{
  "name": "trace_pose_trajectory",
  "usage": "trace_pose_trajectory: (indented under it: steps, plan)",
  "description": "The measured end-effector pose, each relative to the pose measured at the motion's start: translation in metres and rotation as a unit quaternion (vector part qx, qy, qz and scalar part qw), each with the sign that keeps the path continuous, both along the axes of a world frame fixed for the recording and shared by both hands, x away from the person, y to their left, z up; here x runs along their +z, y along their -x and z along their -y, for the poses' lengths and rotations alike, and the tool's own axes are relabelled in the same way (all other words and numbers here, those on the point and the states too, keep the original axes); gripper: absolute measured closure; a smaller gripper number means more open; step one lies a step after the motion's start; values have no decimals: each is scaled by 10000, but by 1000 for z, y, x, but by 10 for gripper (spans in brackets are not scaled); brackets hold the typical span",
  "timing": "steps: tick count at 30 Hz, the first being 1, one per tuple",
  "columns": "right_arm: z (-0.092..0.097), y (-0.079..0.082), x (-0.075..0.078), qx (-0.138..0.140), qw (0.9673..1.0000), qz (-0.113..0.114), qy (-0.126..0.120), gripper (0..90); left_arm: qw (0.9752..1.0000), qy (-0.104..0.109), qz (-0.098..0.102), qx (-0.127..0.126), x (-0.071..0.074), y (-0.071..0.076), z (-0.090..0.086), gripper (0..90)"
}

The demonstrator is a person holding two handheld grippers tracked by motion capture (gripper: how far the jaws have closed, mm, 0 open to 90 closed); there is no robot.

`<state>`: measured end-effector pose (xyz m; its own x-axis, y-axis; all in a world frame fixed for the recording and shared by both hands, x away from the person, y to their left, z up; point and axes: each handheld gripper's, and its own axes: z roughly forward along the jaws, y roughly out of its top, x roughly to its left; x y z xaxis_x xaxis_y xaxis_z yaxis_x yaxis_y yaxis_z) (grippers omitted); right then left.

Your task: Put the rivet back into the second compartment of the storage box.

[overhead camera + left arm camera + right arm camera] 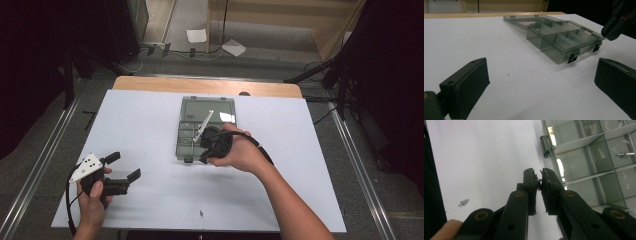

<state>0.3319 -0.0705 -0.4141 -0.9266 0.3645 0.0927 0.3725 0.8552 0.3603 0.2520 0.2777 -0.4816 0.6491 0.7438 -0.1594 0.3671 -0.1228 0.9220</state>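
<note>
The right gripper (pixel 538 178) is pinching a small metal screw (pixel 538 180) between the tips of its nearly closed jaws, and it is hovering just beside the near left edge of the organizer box (pixel 584 155), over the white counter (pixel 486 157). In the high view the right gripper (pixel 204 135) is sitting at the front part of the box (pixel 187 145), whose clear lid (pixel 207 107) is lying open flat behind the divided compartments. One compartment is holding another screw (pixel 625 154) with a silver shank. A loose screw (pixel 463 202) is lying on the counter well apart from the box, nearer the person's edge; it is also showing in the high view (pixel 201 213). The left gripper (pixel 122 167) is resting on the counter at the near left, held in the left hand (pixel 92 200), its jaws standing wide apart with nothing between them. From the left gripper view the box (pixel 564 41) is lying ahead, with its two dark latches (pixel 572 58) hanging off the front wall.
</note>
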Motion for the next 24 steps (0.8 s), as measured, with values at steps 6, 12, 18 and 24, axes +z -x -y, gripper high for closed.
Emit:
trace_pose_trajectory:
  steps: [6, 12, 18, 24]
  plan:
    - [0, -6, 2, -23, 10000, -10, -34, 835, 10000, 9, 1, 4, 0, 0, 0, 0]
    - [2, -13, 5, -95, 9999, -13, -51, 835, 10000, 5, -3, -1, 0, 0, 0, 0]
    - [3, -20, 7, -151, 9999, -3, -45, 836, 10000, 13, -3, 1, 0, 0, 0, 0]
    - [5, -29, 9, -189, 9998, 3, -10, 835, 10000, 18, -3, -3, 0, 0, 0, 0]
